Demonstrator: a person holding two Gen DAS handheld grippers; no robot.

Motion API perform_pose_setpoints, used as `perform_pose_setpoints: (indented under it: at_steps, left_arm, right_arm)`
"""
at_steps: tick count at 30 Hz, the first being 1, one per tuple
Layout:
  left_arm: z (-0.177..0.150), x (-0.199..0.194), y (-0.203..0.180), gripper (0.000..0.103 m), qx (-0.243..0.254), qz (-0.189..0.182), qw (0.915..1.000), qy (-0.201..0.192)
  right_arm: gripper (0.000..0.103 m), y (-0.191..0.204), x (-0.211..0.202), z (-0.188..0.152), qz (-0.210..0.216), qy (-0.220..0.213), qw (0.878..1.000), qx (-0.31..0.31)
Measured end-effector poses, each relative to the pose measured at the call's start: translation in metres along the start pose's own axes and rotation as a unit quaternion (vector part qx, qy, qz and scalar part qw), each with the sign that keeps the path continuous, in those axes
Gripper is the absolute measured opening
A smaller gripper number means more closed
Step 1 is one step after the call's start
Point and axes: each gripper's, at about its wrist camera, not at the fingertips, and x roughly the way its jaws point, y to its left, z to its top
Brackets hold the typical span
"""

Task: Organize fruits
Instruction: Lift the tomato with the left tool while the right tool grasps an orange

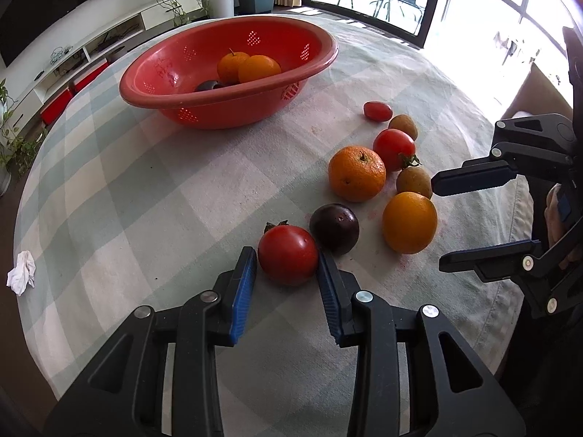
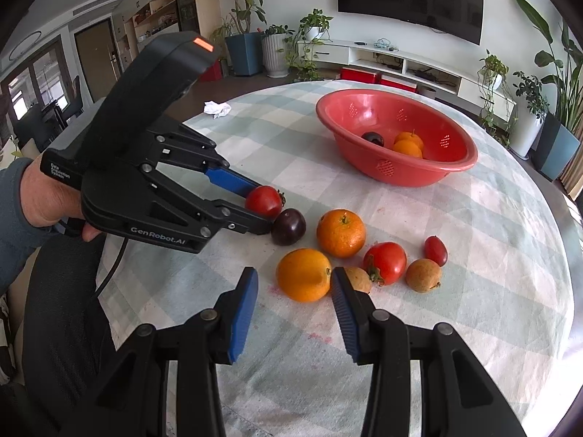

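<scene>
A red perforated bowl (image 1: 204,111) (image 2: 419,178) on the checked tablecloth holds two oranges (image 1: 255,67) and a dark plum (image 2: 373,139). Loose fruit lies nearby: a red tomato (image 1: 288,255) (image 2: 264,201), a dark plum (image 1: 334,228) (image 2: 288,226), oranges (image 1: 357,173) (image 1: 409,222) (image 2: 303,274), another tomato (image 1: 393,144), brown fruits and a small tomato (image 1: 378,111). My left gripper (image 1: 288,258) (image 2: 260,207) is open, its pads on either side of the red tomato. My right gripper (image 2: 293,280) (image 1: 437,225) is open, just short of the smooth orange.
A crumpled white tissue (image 1: 22,271) (image 2: 217,108) lies near the table's edge. The round table (image 1: 145,189) drops off on all sides. Beyond it are a TV console, potted plants and a glass door.
</scene>
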Motion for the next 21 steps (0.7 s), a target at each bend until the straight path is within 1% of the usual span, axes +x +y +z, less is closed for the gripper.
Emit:
perform_pose_setpoints:
  at_steps: [5,9,15,21]
  left_arm:
    - [-0.002,-0.002,0.001,0.031,-0.014,0.002,0.9998,-0.011]
    - [-0.007,-0.01,0.005,0.03,-0.039,-0.001,0.9989,-0.025]
    - [-0.024,-0.033,0.006,0.03,-0.072,-0.005,0.9961,-0.05]
    - [-0.036,-0.049,-0.001,0.03,-0.086,-0.012,0.9942,-0.064]
  right_arm:
    - [0.046,-0.002,0.002,-0.001,0.002,0.006,1.0,-0.003]
    - [0.046,-0.001,0.003,0.0,0.005,0.009,1.0,-0.013]
    - [0.046,0.002,0.011,0.004,0.004,0.022,0.999,-0.044]
    - [0.046,0.007,0.017,0.013,0.0,0.037,0.995,-0.093]
